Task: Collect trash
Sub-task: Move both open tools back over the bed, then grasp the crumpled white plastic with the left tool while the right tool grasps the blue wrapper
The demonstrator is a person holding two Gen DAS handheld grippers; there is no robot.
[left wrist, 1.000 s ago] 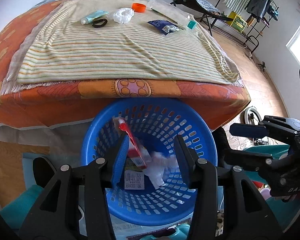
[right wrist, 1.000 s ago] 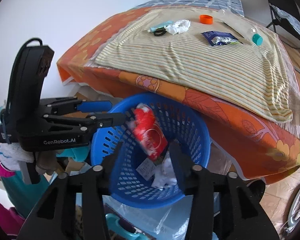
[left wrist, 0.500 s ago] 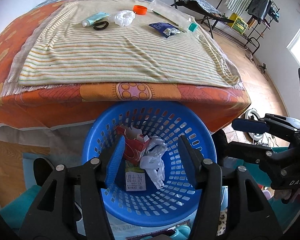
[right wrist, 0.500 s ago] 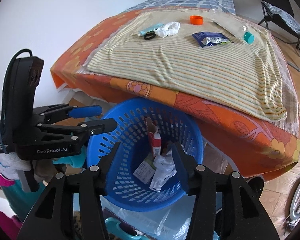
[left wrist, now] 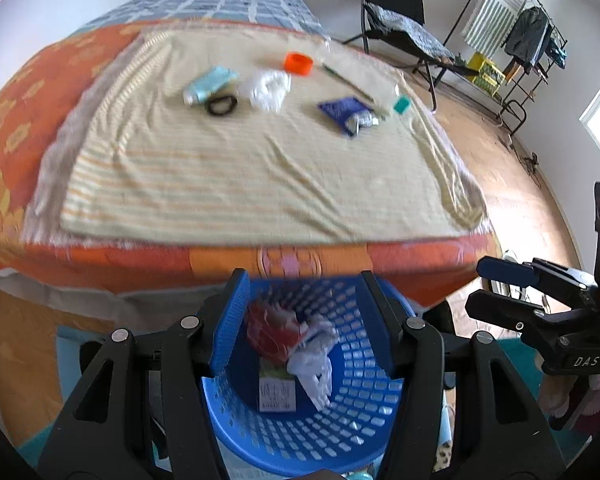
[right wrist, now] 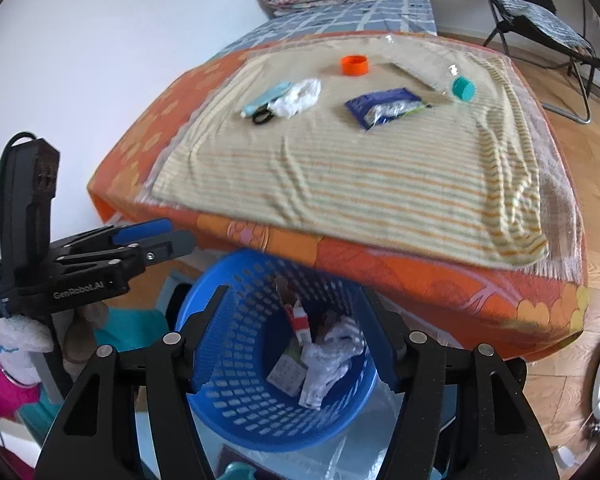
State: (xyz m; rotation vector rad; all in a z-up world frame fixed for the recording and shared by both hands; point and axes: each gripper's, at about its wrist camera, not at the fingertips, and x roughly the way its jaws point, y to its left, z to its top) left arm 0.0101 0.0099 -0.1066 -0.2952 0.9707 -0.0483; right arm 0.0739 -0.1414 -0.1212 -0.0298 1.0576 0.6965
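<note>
An orange patterned bed (left wrist: 28, 128) fills the upper part of both views, with a striped yellow cloth (left wrist: 240, 168) spread over it. At the foot of the bed stands a blue perforated basket (left wrist: 364, 392), just beside the mattress edge. Inside it lie a red carton (left wrist: 270, 330), crumpled white plastic (left wrist: 316, 364) and a printed paper label (left wrist: 277, 394).

The left gripper (left wrist: 304, 324) hangs above the basket with its fingers released and nothing between them. The right gripper (right wrist: 290, 336) also hangs over the basket; its jaws are opening and grip nothing, the trash lying loose in the basket below them.

On the striped cloth, well apart from the basket, trash is scattered: a clear plastic bottle with a teal cap (right wrist: 462, 89), a dark blue wrapper (right wrist: 386, 106), a crumpled white tissue (right wrist: 298, 98), a pale teal tube (right wrist: 266, 98) touching a black hair tie (right wrist: 263, 117), and an orange cap (right wrist: 355, 65).
</note>
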